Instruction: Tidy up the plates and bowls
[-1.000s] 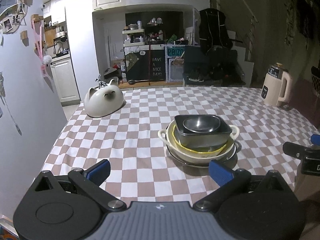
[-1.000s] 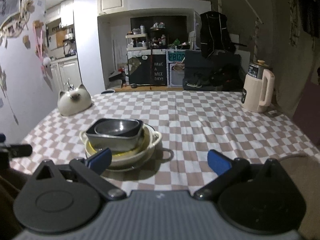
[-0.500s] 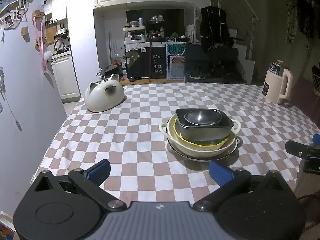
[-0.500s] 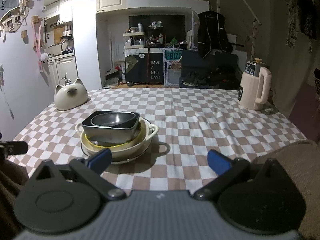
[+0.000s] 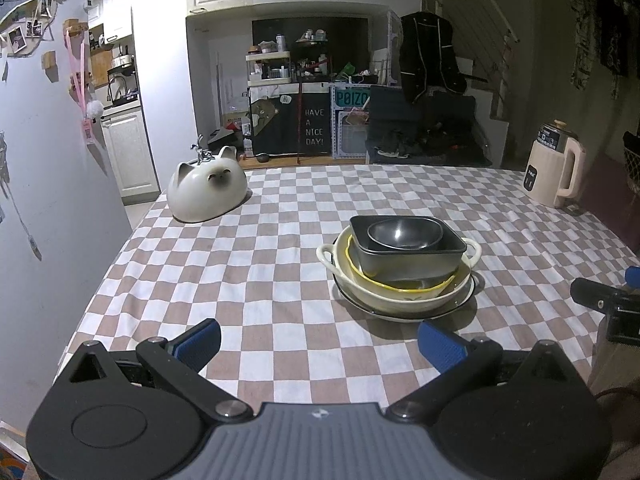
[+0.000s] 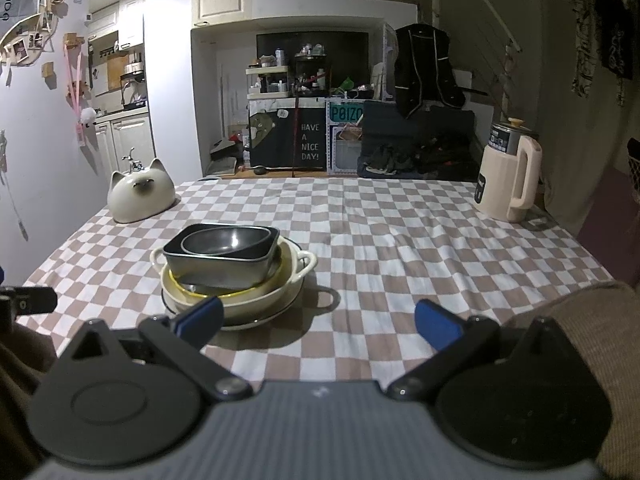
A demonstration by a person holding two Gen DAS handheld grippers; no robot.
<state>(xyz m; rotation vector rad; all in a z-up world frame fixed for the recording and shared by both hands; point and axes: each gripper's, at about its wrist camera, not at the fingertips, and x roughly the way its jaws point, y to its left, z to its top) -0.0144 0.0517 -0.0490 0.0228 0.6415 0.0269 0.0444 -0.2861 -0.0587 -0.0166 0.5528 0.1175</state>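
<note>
Since the nested stack [image 5: 400, 264] sits tidy on the desk [image 5: 240, 280], both my grippers, left gripper [image 5: 318, 340] and right gripper [image 6: 318, 322], hover with jaws wide, holding nothing.

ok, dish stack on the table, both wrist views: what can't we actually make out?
- Yellow-rimmed bowl: only a sliver of rim shows in both views; the dark rectangular pan sits in it.
- Plate under the cream handled bowl: only its edge shows in either view.
- Stack's near left edge, right wrist view: covered by the right gripper's blue fingertip.
- Right gripper in the left wrist view: cut off by the frame's right edge.
</note>
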